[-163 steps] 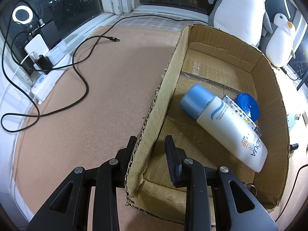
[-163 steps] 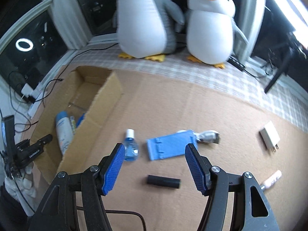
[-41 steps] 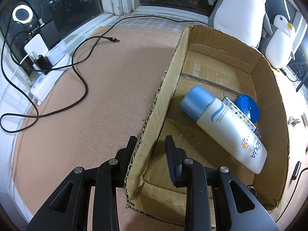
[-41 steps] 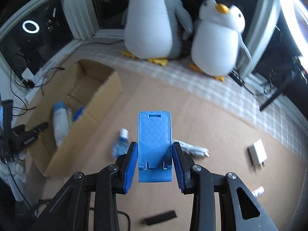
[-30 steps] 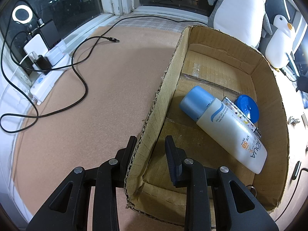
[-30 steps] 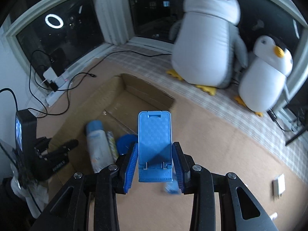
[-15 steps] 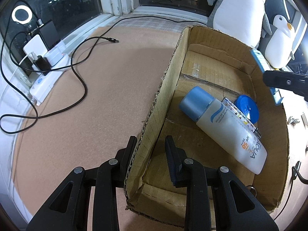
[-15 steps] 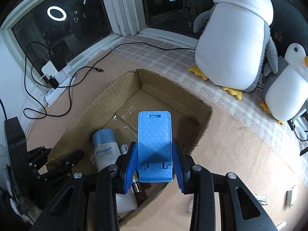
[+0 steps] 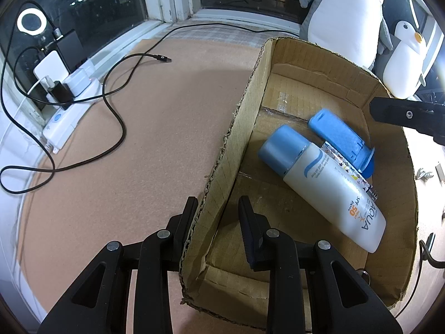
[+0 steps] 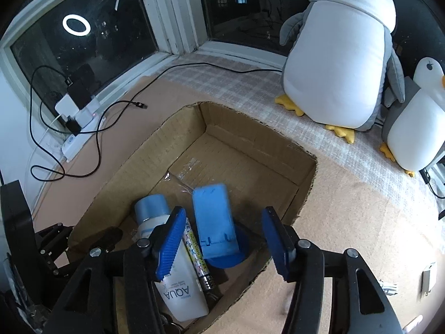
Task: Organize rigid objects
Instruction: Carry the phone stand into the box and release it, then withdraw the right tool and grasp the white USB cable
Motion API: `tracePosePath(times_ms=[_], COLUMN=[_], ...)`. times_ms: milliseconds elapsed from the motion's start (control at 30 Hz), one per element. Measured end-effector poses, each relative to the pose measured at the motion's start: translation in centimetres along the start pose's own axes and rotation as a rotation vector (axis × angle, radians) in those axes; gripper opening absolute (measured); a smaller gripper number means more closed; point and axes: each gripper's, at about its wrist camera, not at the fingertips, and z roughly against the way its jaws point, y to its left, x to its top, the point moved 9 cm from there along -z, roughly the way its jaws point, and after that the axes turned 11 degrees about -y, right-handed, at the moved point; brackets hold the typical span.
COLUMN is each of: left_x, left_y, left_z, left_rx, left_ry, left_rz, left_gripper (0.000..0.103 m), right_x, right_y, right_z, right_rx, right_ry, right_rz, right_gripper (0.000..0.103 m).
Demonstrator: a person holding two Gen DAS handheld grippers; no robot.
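A cardboard box [image 9: 244,117] [image 10: 306,183] lies on the brown mat. Inside lie a white sunscreen bottle [image 9: 328,183] [image 10: 178,286] with a blue cap, a patterned tube [image 10: 198,258], a blue round lid [image 10: 230,258] and a blue phone stand [image 9: 336,136] [image 10: 214,222] resting partly on the lid. My left gripper [image 9: 218,214] is shut on the box's near left wall. My right gripper [image 10: 222,236] is open and empty above the box, over the phone stand; one of its arms shows in the left wrist view [image 9: 408,117].
Two plush penguins [image 10: 339,55] [image 10: 417,128] sit on the checked cloth beyond the box. A power strip with chargers [image 9: 66,94] and black cables [image 9: 116,117] lie on the left. A white charger [image 10: 428,278] lies on the mat at the right.
My right gripper has opened and let go of the blue phone stand, which now lies inside the box on the blue lid. My left gripper has kept its hold on the box wall.
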Motion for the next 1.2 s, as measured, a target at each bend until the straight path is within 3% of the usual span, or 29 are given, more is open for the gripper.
tracePosePath(times_ms=[467, 833, 1000, 1200], left_x=[0.1, 0.1, 0.1, 0.3], left_y=[-0.1, 0.1, 0.1, 0.0], left_z=[-0.1, -0.1, -0.1, -0.2], left_rx=[0.002, 0.017, 0.033, 0.052], left_ry=[0.000, 0.004, 0.007, 0.013], left_rz=[-0.001, -0.009, -0.019, -0.028], left_gripper=[0.027, 0.029, 0.031, 0.031], right_x=[-1.0, -5.3, -8.2, -10.4], right_y=[-2.6, -11.9, -16.7, -19.3], right_z=[3.2, 9.5, 10.9, 10.1], right_rx=[0.015, -0.030, -0.087, -0.119], right_ry=[-0.027, -0.071, -0.018, 0.046], right_rz=[-0.014, -0.026, 0.025, 0.115], right_gripper=[0.053, 0.053, 0.053, 0.053])
